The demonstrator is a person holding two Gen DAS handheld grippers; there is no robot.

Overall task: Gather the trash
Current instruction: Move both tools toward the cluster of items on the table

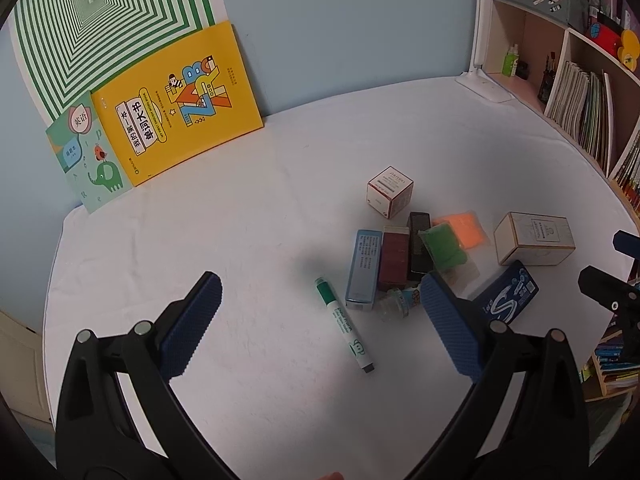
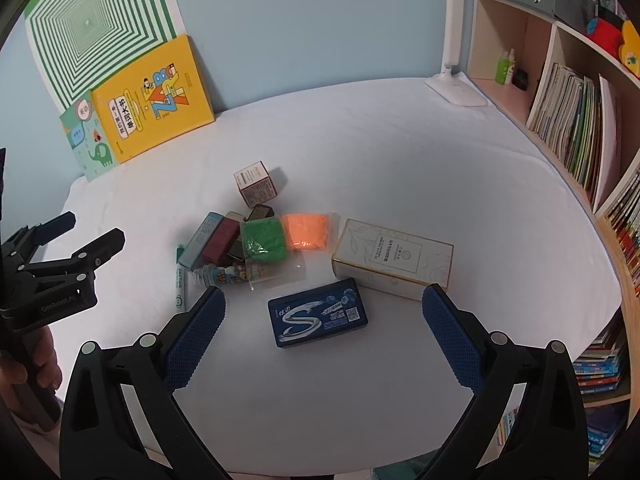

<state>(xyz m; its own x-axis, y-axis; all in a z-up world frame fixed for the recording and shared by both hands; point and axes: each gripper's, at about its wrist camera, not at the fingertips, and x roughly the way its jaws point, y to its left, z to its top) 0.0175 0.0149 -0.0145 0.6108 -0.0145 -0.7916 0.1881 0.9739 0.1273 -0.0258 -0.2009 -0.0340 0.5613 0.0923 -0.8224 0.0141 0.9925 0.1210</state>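
both tools hang above the white desk [image 2: 400,160] with nothing between their fingers: the left tool [image 1: 320,320] is spread wide over the green marker [image 1: 346,324] in the lower centre of its view, and the right tool [image 2: 322,322] is spread just as wide around the blue gum box [image 2: 318,317] in the lower centre of its own view. the trash sits in one loose cluster in the middle of the desk: a small white cube box [image 2: 256,184] at the back, a light blue box [image 2: 200,240], a maroon box [image 2: 222,240] and a black box [image 2: 256,216] lying side by side, a clear bag of green and orange clay [image 2: 286,236] partly over them, a small bottle [image 2: 222,274] at the front, and a large white carton [image 2: 394,258] to the right. no bin shows in either view. this looks like the approach before a first pick; the gum box, lying flat and apart from the pile, seems the easiest target, and the next move calls for lowering the right tool so its pads straddle the box's short sides before squeezing.
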